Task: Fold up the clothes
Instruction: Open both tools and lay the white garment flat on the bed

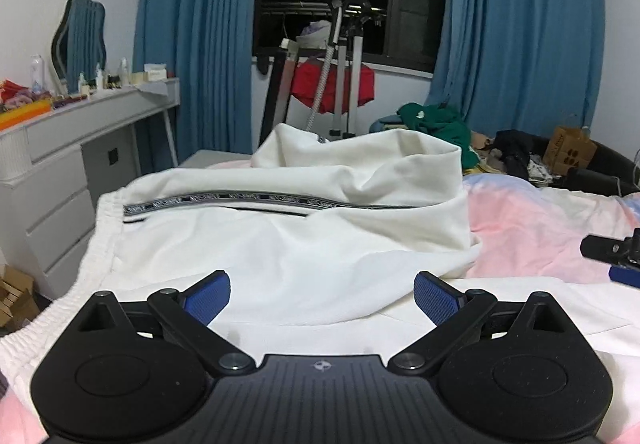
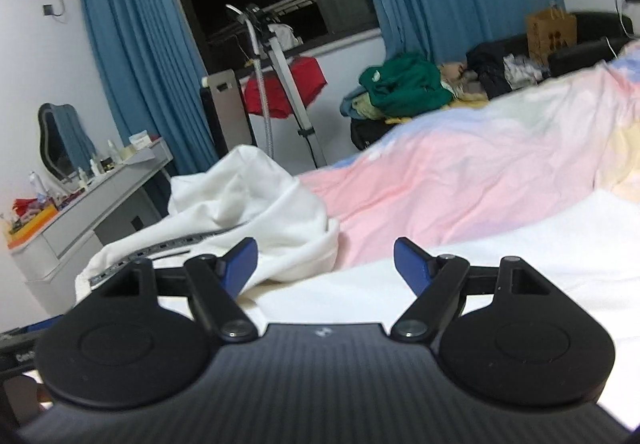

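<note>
**Two open hand-held grippers over white trousers on a bed**

A pair of white trousers [image 1: 280, 244] lies crumpled on a bed with a pink and pastel cover [image 1: 532, 228]. In the left wrist view, the elastic waistband sits at the near left edge of the bed, and a grey printed side stripe [image 1: 256, 201] runs from left to right, so the long axis lies across the view. The legs are bunched into a raised heap at the far side.

The left hand-held gripper [image 1: 322, 296] hangs just above the white cloth, its blue pads spread wide apart with nothing between them. The right hand-held gripper [image 2: 325, 264] is likewise spread wide and empty, with the trousers [image 2: 256, 211] to its left.

A grey dressing surface [image 1: 80, 123] stands at the left, blue curtains [image 1: 520, 43] frame a dark window, and a green garment [image 1: 436, 121] lies far right.
</note>
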Demonstrator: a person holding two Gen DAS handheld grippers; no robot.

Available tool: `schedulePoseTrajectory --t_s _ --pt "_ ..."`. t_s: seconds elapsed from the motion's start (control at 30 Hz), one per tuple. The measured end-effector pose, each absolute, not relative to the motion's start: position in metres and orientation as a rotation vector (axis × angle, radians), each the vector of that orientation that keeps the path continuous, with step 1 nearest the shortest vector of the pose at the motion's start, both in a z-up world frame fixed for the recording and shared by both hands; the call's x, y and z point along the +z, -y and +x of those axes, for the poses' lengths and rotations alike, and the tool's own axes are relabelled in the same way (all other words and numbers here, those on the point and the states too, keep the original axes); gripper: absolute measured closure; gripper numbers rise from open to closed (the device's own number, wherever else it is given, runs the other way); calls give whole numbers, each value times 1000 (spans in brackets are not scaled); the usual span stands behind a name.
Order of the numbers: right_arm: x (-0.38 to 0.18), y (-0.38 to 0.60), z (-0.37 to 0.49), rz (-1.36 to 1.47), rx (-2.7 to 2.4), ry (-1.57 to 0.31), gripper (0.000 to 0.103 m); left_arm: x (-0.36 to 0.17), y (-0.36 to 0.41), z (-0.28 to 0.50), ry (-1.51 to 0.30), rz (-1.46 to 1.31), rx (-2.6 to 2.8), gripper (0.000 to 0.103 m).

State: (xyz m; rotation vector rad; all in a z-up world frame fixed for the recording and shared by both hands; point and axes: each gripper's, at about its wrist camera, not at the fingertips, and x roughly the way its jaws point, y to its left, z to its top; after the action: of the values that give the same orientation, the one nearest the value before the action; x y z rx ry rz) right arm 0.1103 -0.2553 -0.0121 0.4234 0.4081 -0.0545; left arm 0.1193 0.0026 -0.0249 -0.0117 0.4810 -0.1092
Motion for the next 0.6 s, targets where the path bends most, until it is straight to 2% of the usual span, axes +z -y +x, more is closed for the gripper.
schedulePoseTrajectory --t_s 0.23,0.47,0.6 --pt "-16 270 175 624 14 -512 27 -21 -6 112 -445 16 -84 3" --pt "27 221 321 306 97 -539 27 -31 -26 123 -488 -65 -78 3" --pt "43 180 410 164 170 -628 31 -39 -33 139 -494 -82 -49 3"
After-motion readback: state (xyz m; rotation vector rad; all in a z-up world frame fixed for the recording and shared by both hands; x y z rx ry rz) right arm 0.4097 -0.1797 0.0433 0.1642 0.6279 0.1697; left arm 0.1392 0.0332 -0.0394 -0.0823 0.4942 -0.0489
